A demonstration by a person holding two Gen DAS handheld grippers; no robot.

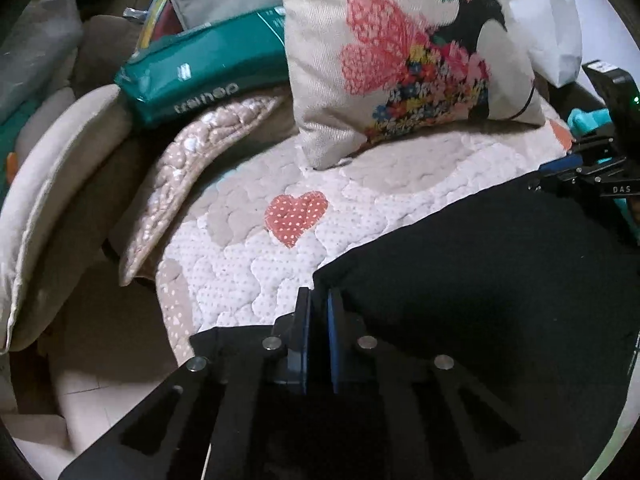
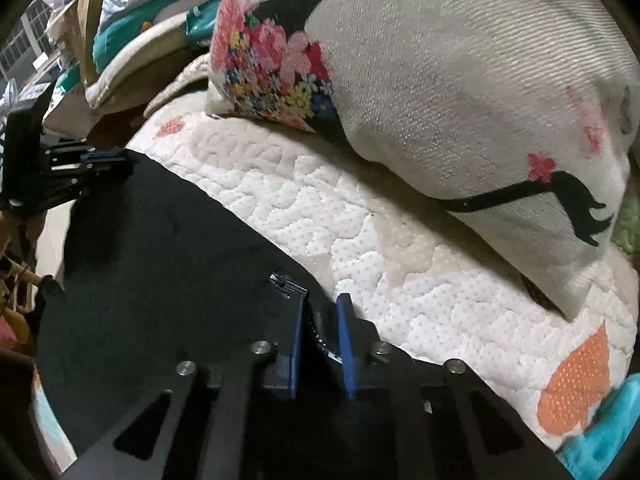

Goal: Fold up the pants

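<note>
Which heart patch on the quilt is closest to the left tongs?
The red dotted heart, just ahead of the left tongs beside the black pants. The orange patch lies farther off by the pillow, near the right tongs.

matt blk cloth pants (image 1: 460, 280), quilted cloth cover (image 1: 248, 264)

A lived-in home — a quilted cover (image 1: 248, 264) with heart patches, a floral cushion (image 1: 400, 60), and household clutter piled at its far edge.
</note>
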